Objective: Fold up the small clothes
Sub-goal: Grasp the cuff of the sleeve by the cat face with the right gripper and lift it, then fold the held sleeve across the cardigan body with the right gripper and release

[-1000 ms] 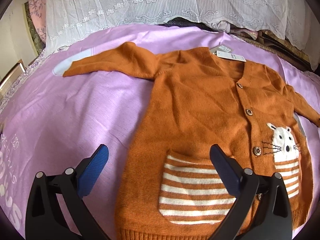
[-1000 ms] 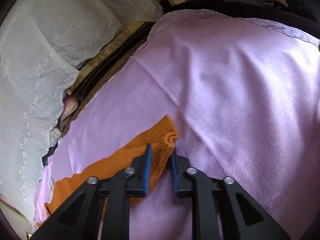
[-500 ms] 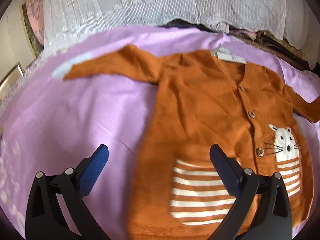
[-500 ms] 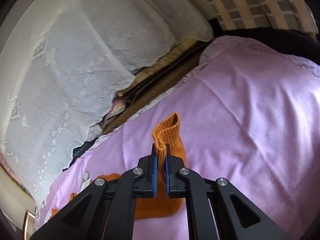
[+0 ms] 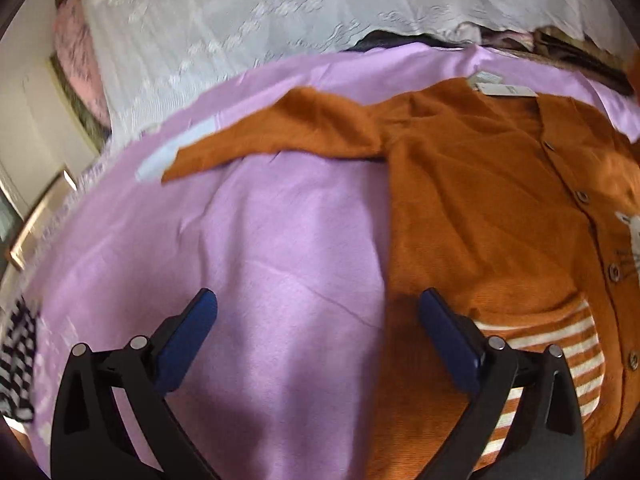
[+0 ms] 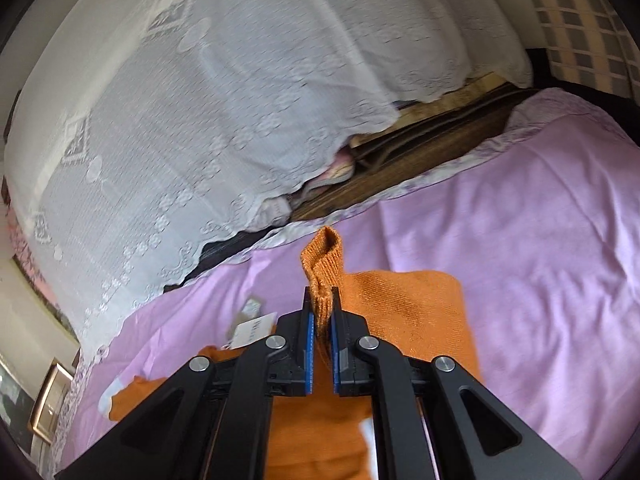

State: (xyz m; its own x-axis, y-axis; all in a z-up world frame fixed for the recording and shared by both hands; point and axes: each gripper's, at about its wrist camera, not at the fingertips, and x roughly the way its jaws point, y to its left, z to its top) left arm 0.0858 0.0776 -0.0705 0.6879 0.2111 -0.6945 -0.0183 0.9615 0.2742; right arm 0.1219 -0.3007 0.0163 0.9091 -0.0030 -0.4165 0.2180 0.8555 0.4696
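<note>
An orange knit cardigan point(image 5: 488, 208) with buttons, a striped pocket and a white cat patch lies face up on a purple sheet point(image 5: 280, 264). Its left sleeve point(image 5: 280, 132) stretches out to the left. My left gripper point(image 5: 318, 316) is open and empty, above the sheet by the cardigan's left edge. My right gripper point(image 6: 322, 316) is shut on the ribbed cuff point(image 6: 324, 260) of the right sleeve and holds it lifted above the cardigan body point(image 6: 416, 312). A paper tag point(image 6: 252, 330) lies at the collar.
White lace fabric point(image 5: 280, 12) covers the back of the bed. A wooden edge point(image 6: 420, 152) shows beyond the sheet. A black and white patterned cloth point(image 5: 16, 364) lies at the far left. A framed object point(image 5: 40, 216) stands at the left.
My right gripper has closed on the sleeve cuff, lifted it off the sheet and carried it over the cardigan. My left gripper has shifted left, toward the outstretched left sleeve.
</note>
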